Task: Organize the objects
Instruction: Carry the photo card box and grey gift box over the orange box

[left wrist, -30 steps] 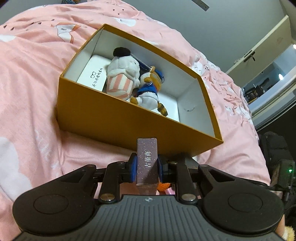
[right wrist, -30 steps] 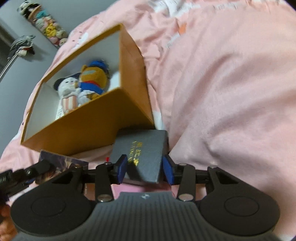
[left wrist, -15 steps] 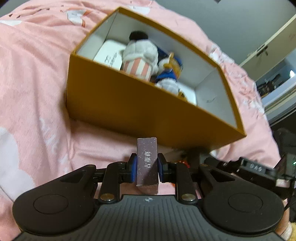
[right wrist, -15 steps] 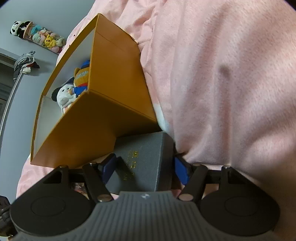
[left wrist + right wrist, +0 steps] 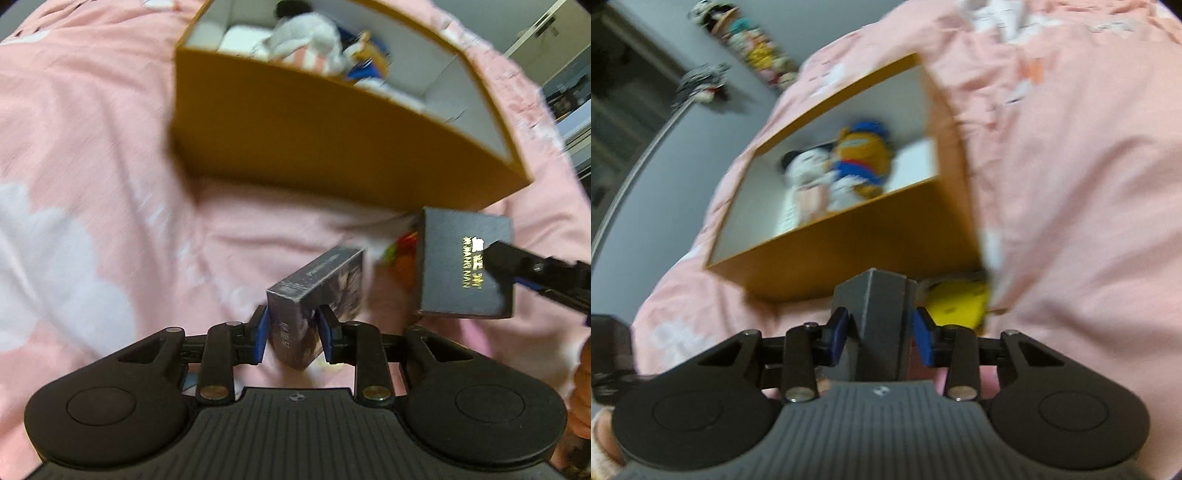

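Your left gripper (image 5: 291, 328) has a small purple box (image 5: 314, 291) between its blue pads; its jaws have just been opening a little, and the box now sits tilted, its far end swung toward the right of the left wrist view, so whether the pads are pressing on it or only flanking it you cannot tell from the blur. Your right gripper (image 5: 881, 330) is grasping a dark grey box (image 5: 877, 314), which stands between the blue pads with one corner edge facing the camera; those jaws have just been closing, and both pads look flush against its sides. In the left wrist view the same grey box (image 5: 465, 262) shows its gold lettering, just in front of the near wall of the orange box (image 5: 314, 147) and close beside the purple one. The orange box rests open on the pink bedspread (image 5: 92, 129) (white cloud shapes are printed on it), and inside it lie a white plush toy (image 5: 807, 173) with a dark cap and an orange plush toy (image 5: 864, 158) in blue, side by side, with a white card or packet (image 5: 240, 37) under or next to them. Something yellow (image 5: 955, 302) lies on the bedspread at the orange box's near corner, just right of the grey box; what it is stays unclear.
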{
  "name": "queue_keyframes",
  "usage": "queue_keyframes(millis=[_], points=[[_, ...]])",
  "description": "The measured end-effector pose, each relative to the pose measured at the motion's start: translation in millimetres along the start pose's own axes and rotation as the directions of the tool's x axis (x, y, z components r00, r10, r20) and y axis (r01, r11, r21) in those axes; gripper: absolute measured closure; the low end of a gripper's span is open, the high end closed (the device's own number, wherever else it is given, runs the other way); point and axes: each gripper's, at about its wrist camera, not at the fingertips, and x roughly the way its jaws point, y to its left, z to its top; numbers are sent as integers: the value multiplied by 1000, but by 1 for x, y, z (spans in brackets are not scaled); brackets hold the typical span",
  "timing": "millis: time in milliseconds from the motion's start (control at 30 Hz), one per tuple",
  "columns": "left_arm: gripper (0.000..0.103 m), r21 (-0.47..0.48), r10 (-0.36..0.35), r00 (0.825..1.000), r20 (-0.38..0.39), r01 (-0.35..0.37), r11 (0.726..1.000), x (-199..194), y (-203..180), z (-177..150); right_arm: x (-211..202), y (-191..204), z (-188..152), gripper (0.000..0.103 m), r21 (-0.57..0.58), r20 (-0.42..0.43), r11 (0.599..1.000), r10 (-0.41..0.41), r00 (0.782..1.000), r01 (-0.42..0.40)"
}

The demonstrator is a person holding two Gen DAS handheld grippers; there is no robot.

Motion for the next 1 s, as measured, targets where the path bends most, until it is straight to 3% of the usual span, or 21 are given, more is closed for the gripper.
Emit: queue_keyframes(millis=[33, 133, 267, 367, 433, 567, 633, 833, 1000], points=[[77, 1, 14, 1000, -16, -14, 1000, 2, 1, -2, 0, 2, -4, 63, -23, -12, 1000, -10, 1000, 10], [77, -4, 1, 999, -36, -1, 1000, 4, 7, -4, 10, 14, -19, 63, -84, -36, 995, -63, 997, 60], [63, 124, -5, 999, 44, 0, 992, -14, -2, -2, 12, 11, -22, 63, -89, -37, 994, -67, 997, 63], [55, 278, -31, 996, 81, 8, 961, -25, -16, 7, 15, 13, -20, 63, -95, -36, 992, -88, 995, 84], [50, 392, -35, 995, 92, -4, 920, -25, -27, 15, 18, 14, -20, 63, -109, -34, 988, -115, 993, 111], [50, 511, -36, 999, -16, 39, 859, -1, -34, 37, 20, 8, -18, 63, -76, -43, 991, -111, 993, 107], [50, 530, -22, 997, -80, 62, 846, 14, -33, 43, 21, 6, -18, 63, -68, -46, 992, -109, 993, 106], [41, 464, -71, 970, -232, 174, 869, 45, -17, 57, 24, 5, -19, 63, -65, -52, 992, -109, 993, 106], [35, 454, -76, 950, -304, 214, 865, 64, -18, 64, 29, 5, -19, 63, -69, -60, 992, -108, 992, 104]])
